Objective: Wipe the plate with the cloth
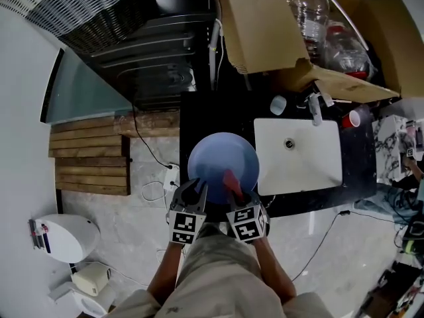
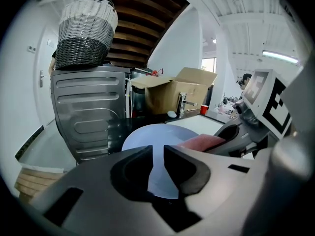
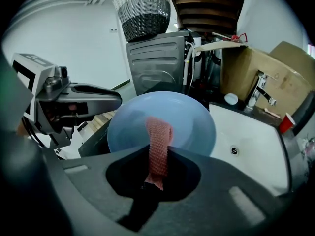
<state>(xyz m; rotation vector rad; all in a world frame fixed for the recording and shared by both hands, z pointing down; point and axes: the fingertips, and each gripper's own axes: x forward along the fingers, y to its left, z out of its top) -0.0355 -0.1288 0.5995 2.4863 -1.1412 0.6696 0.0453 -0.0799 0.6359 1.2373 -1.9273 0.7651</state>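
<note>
- Where is the plate?
- The blue plate (image 1: 222,156) is over the black counter (image 1: 199,118), just left of the white sink (image 1: 301,161). Its near rim faces the person.
- What holds it?
- The left gripper (image 2: 156,156). Its jaws are clamped on the near-left rim. In the left gripper view the rim runs through the thin slot between them.
- And the cloth?
- The pink cloth (image 3: 158,132) is in the right gripper (image 3: 158,154), pinched between the jaws as a narrow strip. Its free end reaches up onto the plate's inner face, towards the middle.
- Does the cloth touch the plate?
- It lies against the blue surface in both the head view and the right gripper view.
- How do the two grippers stand?
- Side by side at the near rim, the left one at the left. They are near each other but apart.
- Does the plate rest on the counter?
- I cannot tell.
- What stands around?
- A tap (image 1: 315,108) at the sink's far edge, with a red cup (image 1: 351,119) just right of it. An open box (image 1: 265,25) stands behind. A grey washer (image 2: 88,112) is left of the counter, with a woven basket (image 2: 83,33) on top.
</note>
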